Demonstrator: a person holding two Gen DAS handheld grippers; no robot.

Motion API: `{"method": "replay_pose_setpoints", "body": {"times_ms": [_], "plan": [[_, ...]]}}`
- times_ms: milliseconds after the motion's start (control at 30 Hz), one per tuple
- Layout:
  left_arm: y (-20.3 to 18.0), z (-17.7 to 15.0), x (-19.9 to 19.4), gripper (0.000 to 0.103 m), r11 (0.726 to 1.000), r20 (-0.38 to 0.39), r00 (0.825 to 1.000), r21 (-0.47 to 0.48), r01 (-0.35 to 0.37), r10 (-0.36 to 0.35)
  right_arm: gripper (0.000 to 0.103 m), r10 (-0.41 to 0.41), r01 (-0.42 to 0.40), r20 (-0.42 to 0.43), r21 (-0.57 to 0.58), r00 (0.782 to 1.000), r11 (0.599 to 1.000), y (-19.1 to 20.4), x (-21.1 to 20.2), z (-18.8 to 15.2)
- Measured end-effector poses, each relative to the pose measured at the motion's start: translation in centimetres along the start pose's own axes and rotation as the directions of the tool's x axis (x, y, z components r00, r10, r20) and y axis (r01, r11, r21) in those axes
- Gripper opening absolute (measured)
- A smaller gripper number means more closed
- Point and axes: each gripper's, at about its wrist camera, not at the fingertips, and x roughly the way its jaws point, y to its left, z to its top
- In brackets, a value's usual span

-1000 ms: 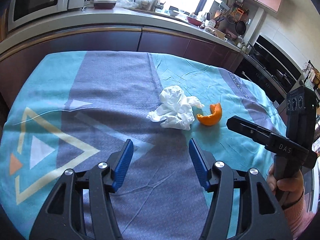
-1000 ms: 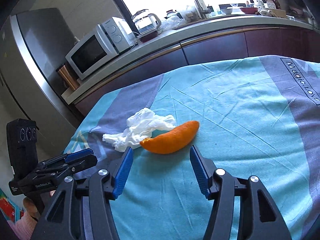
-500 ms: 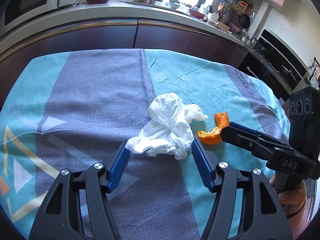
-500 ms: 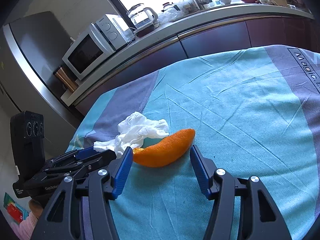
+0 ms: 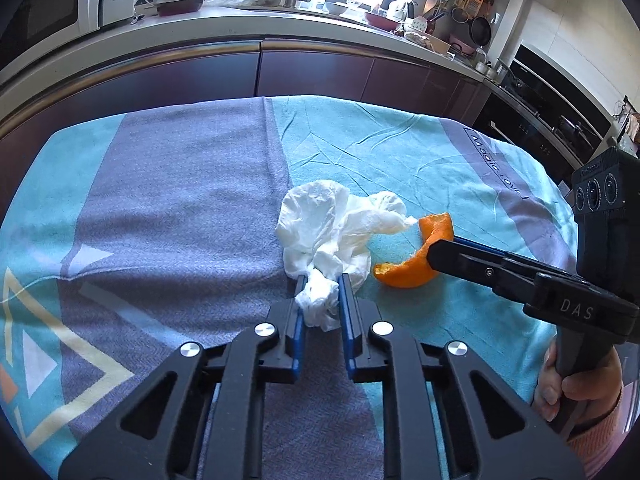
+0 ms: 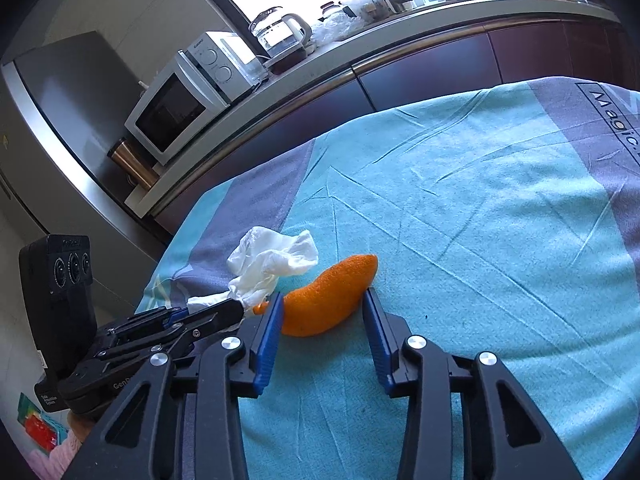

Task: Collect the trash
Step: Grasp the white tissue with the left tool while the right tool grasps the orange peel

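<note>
Both hand-held grippers have just closed in: the left hand-held gripper (image 5: 320, 280) clamps the tissue (image 5: 332, 224), the right hand-held gripper (image 6: 322, 300) pinches the peel (image 6: 332, 300), both unlifted on the worktop (image 5: 180, 200).

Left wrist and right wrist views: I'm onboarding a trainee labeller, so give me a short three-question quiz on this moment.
1. True or false: the left claw is shut on the crumpled tissue.
2. What lies between the fingers of the right claw? A) orange peel B) spoon C) bottle cap
3. Fill in: tissue and peel lie on a teal and ___ cloth.

Key: 1 true. 2 A, the orange peel; the claw has just been closing, and both pads appear to touch it. 3 grey.
</note>
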Motion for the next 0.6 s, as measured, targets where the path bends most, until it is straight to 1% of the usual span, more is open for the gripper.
{"method": "replay_pose_setpoints", "body": {"times_ms": [67, 267, 500, 600], "plan": [[0.1, -0.2, -0.3, 0.013, 1.0, 0.008, 1.0, 0.0, -0.007, 0.007, 0.033, 0.005, -0.005, 0.001, -0.004, 1.0, 1.0, 0.2, -0.1, 0.0], [1.3, -0.7, -2.0, 0.011, 1.0, 0.037, 0.999, -0.023, -0.01, 0.011, 0.029, 0.031, -0.031, 0.012, 0.003, 0.999, 1.0, 0.4, -0.7, -0.4], [2.2, -1.8, -5.0, 0.011, 0.999, 0.09, 0.995, -0.021, -0.035, 0.037, 0.027, 0.075, -0.075, 0.021, -0.003, 0.997, 0.997, 1.4, -1.3, -1.0], [2.4, -2.5, -6.4, 0.011, 0.998, 0.112, 0.992, -0.011, -0.06, 0.061, 0.027, 0.103, -0.102, 0.027, -0.011, 0.994, 0.995, 2.1, -1.6, -1.3]]}}
